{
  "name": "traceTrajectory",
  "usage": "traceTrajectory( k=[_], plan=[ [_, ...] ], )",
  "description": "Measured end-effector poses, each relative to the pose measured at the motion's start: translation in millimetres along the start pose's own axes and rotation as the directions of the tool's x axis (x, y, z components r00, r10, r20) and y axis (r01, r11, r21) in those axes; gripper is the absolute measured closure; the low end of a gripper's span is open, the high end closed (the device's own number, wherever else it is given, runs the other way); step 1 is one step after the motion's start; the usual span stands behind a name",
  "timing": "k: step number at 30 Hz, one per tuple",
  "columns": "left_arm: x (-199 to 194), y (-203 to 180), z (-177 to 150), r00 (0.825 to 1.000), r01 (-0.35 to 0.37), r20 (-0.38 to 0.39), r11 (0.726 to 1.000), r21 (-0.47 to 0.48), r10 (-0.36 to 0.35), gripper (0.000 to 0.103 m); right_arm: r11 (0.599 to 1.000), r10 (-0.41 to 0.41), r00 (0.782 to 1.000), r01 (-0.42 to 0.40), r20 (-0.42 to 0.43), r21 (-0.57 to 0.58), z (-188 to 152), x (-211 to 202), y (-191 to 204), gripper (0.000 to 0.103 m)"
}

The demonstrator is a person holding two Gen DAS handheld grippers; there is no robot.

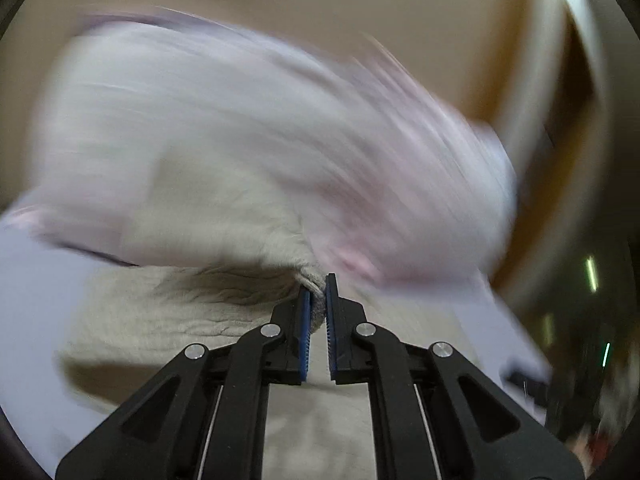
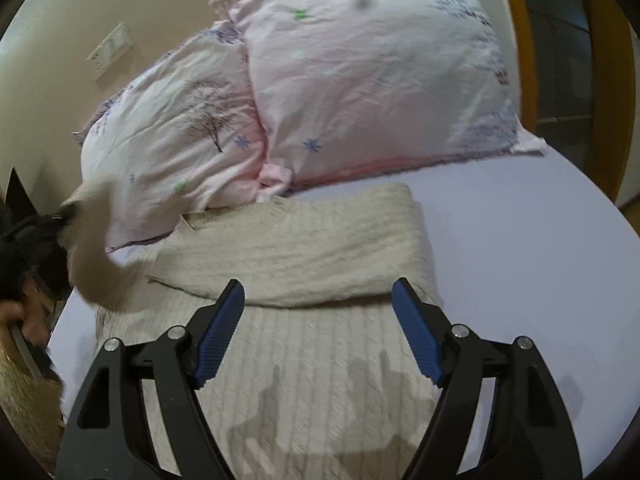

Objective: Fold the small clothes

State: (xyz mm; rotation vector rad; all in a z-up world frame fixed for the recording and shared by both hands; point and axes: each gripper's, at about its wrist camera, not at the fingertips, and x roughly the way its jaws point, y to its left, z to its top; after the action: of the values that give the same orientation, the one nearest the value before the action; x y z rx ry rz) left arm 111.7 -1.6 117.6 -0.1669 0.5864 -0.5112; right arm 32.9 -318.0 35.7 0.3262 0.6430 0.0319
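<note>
A beige knit sweater (image 2: 304, 320) lies on the lavender bed sheet (image 2: 520, 240), its top part folded over into a thick band (image 2: 304, 252). My right gripper (image 2: 318, 292) is open and empty, hovering just above the sweater's fold edge. My left gripper (image 1: 318, 296) is shut on a pinch of the sweater's fabric (image 1: 316, 304) and lifts it; the left wrist view is badly motion-blurred. In the right wrist view the left gripper (image 2: 64, 216) shows at the far left, holding up a sleeve (image 2: 96, 264).
Two pink floral pillows (image 2: 360, 80) lie at the head of the bed, just behind the sweater. A beige wall with a switch plate (image 2: 110, 50) is behind them. A wooden door frame (image 2: 516, 20) stands at right. The bed edge drops off at left.
</note>
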Motion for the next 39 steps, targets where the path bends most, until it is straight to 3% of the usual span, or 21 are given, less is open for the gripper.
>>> traceTrajectory(
  k=[1, 3, 5, 8, 10, 12, 16, 19, 23, 26, 30, 32, 33, 34, 36, 39],
  plan=[
    [27.5, -31.8, -15.5, 0.995, 0.040, -0.094, 0.996, 0.078, -0.033, 0.097, 1.000, -0.002, 1.000, 0.002, -0.010, 0.008, -2.2, -1.1, -3.9, 0.027],
    [45.7, -52.4, -36.5, 0.982, 0.071, -0.183, 0.990, 0.119, -0.048, 0.097, 1.000, 0.005, 1.000, -0.005, -0.019, 0.025, -7.6, -9.9, -13.2, 0.027],
    [35.2, -52.3, -51.0, 0.981, 0.070, -0.191, 0.989, 0.128, -0.045, 0.097, 1.000, 0.008, 1.000, -0.008, -0.009, 0.022, -13.6, -24.3, -22.3, 0.025],
    [-14.3, -29.1, -61.2, 0.990, 0.019, -0.138, 0.992, 0.123, -0.001, 0.089, 0.999, 0.045, 0.999, -0.045, -0.017, 0.028, -27.6, -48.6, -40.1, 0.021],
    [-53.6, -2.5, -62.6, 0.994, -0.014, -0.110, 0.996, 0.091, 0.024, 0.056, 0.991, 0.117, 0.992, -0.114, -0.049, 0.065, -39.1, -61.2, -51.6, 0.021],
    [-102.2, 20.7, -75.2, 0.996, -0.045, -0.078, 0.997, 0.060, 0.049, 0.047, 0.977, 0.193, 0.979, -0.185, -0.071, 0.107, -52.6, -73.8, -61.6, 0.021],
    [-178.2, 64.2, -113.5, 0.996, -0.048, -0.074, 0.998, -0.028, 0.046, 0.042, 0.925, 0.355, 0.924, -0.325, -0.145, 0.198, -89.0, -101.0, -80.1, 0.021],
    [-218.7, 93.5, -154.8, 0.995, -0.027, -0.097, 0.989, -0.148, 0.013, 0.042, 0.920, 0.370, 0.893, -0.314, -0.255, 0.234, -117.9, -109.3, -88.8, 0.023],
    [-228.3, 114.0, -209.1, 0.986, 0.027, -0.153, 0.959, -0.282, -0.073, 0.042, 0.885, 0.410, 0.844, -0.278, -0.345, 0.373, -148.7, -91.5, -104.5, 0.037],
    [-211.6, 113.1, -234.5, 0.973, 0.065, -0.188, 0.945, -0.321, -0.131, 0.042, 0.800, 0.525, 0.788, -0.326, -0.323, 0.505, -169.3, -65.0, -112.8, 0.049],
    [-179.6, 107.2, -249.1, 0.955, 0.134, -0.195, 0.912, -0.387, -0.223, 0.042, 0.713, 0.636, 0.723, -0.416, -0.271, 0.565, -183.7, -45.6, -106.2, 0.063],
    [-170.4, 101.7, -250.9, 0.952, 0.149, -0.188, 0.905, -0.398, -0.240, 0.044, 0.678, 0.677, 0.695, -0.459, -0.242, 0.574, -187.1, -42.6, -101.0, 0.089],
    [-166.7, 100.7, -251.3, 0.951, 0.152, -0.187, 0.899, -0.410, -0.245, 0.054, 0.664, 0.695, 0.680, -0.481, -0.234, 0.573, -189.2, -42.4, -96.8, 0.095],
    [-163.9, 101.5, -252.1, 0.950, 0.151, -0.187, 0.891, -0.428, -0.251, 0.071, 0.658, 0.701, 0.677, -0.494, -0.224, 0.568, -188.9, -43.8, -94.8, 0.095],
    [-161.9, 104.4, -252.4, 0.947, 0.154, -0.179, 0.866, -0.476, -0.266, 0.094, 0.658, 0.708, 0.675, -0.521, -0.209, 0.544, -182.5, -50.0, -95.1, 0.095],
    [-173.0, 98.9, -238.9, 0.950, 0.176, -0.145, 0.858, -0.482, -0.276, 0.096, 0.663, 0.715, 0.681, -0.588, -0.158, 0.464, -159.8, -71.0, -86.7, 0.096]
  ],
)
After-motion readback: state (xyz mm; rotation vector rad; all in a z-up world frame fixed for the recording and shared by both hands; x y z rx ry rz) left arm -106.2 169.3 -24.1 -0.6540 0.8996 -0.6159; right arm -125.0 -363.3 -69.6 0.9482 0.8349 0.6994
